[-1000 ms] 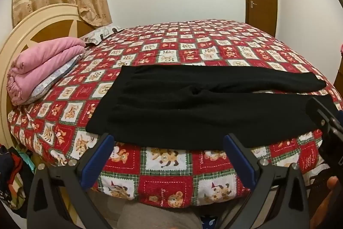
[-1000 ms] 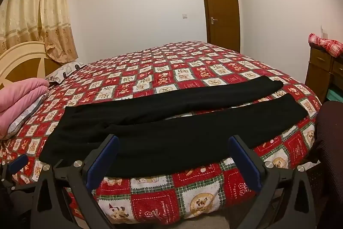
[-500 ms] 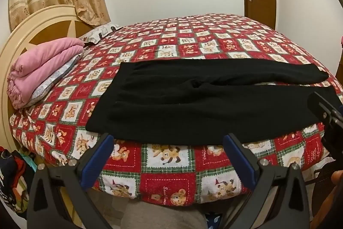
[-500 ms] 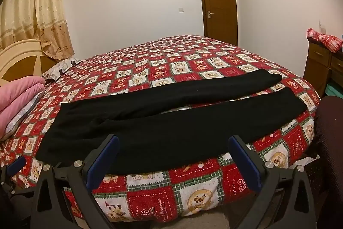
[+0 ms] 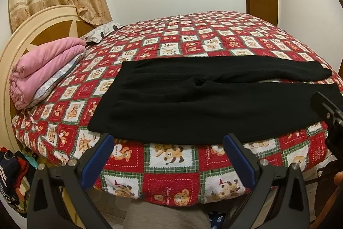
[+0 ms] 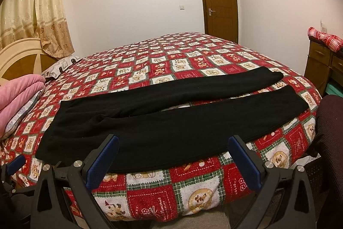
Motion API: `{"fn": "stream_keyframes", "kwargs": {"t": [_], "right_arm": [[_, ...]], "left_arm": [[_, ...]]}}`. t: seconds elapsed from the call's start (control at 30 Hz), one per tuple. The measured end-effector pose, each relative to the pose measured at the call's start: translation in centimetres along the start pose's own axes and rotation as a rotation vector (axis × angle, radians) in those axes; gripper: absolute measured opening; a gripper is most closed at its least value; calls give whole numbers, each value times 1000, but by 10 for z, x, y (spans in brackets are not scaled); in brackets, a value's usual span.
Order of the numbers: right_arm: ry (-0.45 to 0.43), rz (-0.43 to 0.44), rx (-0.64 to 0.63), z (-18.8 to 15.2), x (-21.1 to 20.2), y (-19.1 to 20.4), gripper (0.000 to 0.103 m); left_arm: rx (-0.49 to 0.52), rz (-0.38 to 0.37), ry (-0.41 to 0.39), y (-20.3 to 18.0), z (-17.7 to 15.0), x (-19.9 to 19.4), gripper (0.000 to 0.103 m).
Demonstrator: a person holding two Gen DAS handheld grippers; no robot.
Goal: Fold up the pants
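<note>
The black pants (image 5: 205, 98) are lying flat and unfolded on the near part of the bed (image 5: 171, 166), waistband to the left, both legs running to the right, the near leg right along the bed's edge. No fold is showing yet, so the work is judged to be sitting at its very start — the approach before the first grab.

The left gripper (image 5: 168, 153) and the right gripper (image 6: 173, 155) are both hanging just short of the near edge, jaws spread wide and holding nothing. The next move is likely calling for each to pinch the near leg's edge and carry it over onto the far leg.

The left wrist view is showing a pink blanket (image 5: 42, 70) whole; the right wrist view is showing both cuffs — and a dresser (image 6: 321, 65).
</note>
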State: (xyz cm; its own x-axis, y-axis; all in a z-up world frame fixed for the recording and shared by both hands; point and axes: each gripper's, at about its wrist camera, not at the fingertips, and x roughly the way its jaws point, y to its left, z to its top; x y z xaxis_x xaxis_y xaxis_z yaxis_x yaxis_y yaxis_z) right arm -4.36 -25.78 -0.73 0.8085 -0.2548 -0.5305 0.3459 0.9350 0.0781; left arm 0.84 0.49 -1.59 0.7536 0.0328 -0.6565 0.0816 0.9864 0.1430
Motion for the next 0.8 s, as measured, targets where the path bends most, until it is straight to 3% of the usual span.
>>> {"fn": "stream_keyframes", "kwargs": {"t": [0.8], "right_arm": [[4,2,-7,0,1,3,102]], "left_arm": [[10,13,-1,-4,0,-1,103]]}}
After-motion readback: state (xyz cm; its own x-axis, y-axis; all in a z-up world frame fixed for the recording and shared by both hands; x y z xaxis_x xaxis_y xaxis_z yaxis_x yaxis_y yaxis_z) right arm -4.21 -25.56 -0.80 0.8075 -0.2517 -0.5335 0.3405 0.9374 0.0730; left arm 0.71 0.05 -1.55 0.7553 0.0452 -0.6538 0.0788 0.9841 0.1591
